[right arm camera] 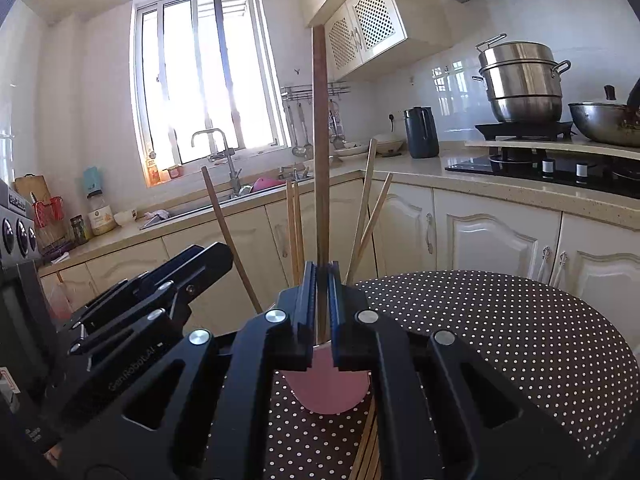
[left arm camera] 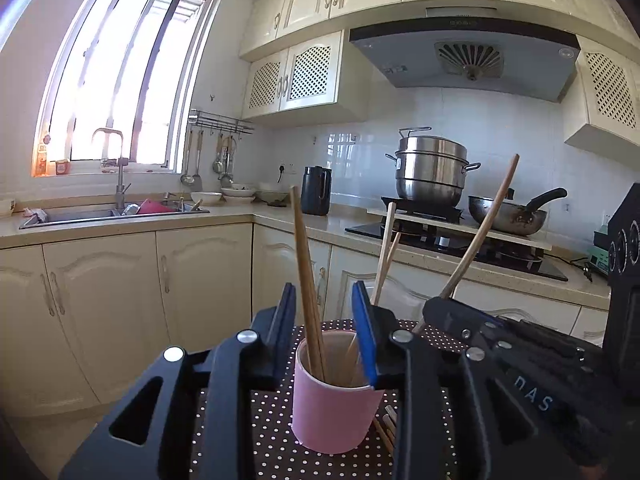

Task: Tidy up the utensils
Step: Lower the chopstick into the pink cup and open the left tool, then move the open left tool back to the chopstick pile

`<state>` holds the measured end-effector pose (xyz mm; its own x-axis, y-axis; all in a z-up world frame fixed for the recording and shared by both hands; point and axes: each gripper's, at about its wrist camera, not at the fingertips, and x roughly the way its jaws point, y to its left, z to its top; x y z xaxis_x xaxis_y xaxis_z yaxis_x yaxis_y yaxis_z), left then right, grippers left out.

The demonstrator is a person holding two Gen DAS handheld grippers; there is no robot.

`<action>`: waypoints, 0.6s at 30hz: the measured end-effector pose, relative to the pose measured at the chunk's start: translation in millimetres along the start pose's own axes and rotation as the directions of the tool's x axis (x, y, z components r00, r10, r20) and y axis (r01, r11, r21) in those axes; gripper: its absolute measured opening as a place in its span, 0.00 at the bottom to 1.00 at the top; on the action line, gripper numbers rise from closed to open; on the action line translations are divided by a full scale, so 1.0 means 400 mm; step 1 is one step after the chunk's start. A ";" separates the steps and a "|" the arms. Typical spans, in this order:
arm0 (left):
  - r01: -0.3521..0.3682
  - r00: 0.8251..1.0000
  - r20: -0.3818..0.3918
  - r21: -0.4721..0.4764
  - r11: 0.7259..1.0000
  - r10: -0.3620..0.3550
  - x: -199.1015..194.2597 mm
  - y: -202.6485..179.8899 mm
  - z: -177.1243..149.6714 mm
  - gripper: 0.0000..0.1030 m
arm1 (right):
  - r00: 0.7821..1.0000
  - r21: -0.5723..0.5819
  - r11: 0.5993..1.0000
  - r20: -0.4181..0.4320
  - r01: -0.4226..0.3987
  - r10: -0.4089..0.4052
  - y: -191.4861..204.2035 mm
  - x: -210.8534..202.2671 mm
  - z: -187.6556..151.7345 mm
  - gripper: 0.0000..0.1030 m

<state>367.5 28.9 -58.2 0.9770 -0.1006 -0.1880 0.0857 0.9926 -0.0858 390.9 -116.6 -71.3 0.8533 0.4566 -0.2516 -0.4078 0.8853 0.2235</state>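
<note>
Since the right gripper is pinched on one dark chopstick standing over the pink cup, treat it as light, stiff and slick: keep your hold low on the shaft. Left gripper is spread, straddling the cup's rim with the wooden chopsticks; loose ones lie at the cup's 5 o'clock.

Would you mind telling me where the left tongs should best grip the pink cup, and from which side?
Grip the pink cup around its upper wall just below the rim, coming level from the near side, one finger on each flank. It stands upright, and the chopsticks fan out above it, so a top approach would likely hit them. The open left tongs already straddle it.
</note>
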 end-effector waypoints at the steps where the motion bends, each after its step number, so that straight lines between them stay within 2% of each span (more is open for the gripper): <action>1: -0.005 1.000 0.003 0.008 1.000 0.005 -0.008 -0.003 0.002 0.32 | 1.000 0.003 1.000 0.000 0.002 -0.002 0.000 -0.005 0.001 0.07; 3: -0.022 1.000 0.014 0.022 1.000 0.021 -0.025 -0.007 0.008 0.43 | 1.000 0.004 1.000 0.005 0.010 -0.010 0.002 -0.018 0.006 0.07; 10: -0.042 0.999 0.033 0.040 0.998 0.041 -0.086 -0.014 0.033 0.52 | 1.000 -0.002 1.000 0.019 0.024 -0.024 0.023 -0.071 0.028 0.08; 11: -0.046 0.998 0.033 0.044 0.998 0.044 -0.095 -0.017 0.036 0.54 | 0.999 0.000 1.000 0.022 0.024 -0.024 0.026 -0.080 0.032 0.11; 15: -0.056 0.998 0.035 0.052 0.997 0.054 -0.129 -0.022 0.050 0.55 | 0.998 0.005 1.000 0.049 0.027 -0.028 0.033 -0.124 0.046 0.35; 18: -0.059 0.998 0.040 0.053 0.997 0.057 -0.159 -0.026 0.065 0.58 | 0.997 0.004 1.000 0.071 0.028 -0.028 0.042 -0.167 0.054 0.39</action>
<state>309.4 26.8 -19.9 0.9874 -0.0411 -0.1529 0.0381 0.9990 -0.0225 333.9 -134.2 -30.5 0.8853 0.4242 -0.1907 -0.3826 0.8973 0.2200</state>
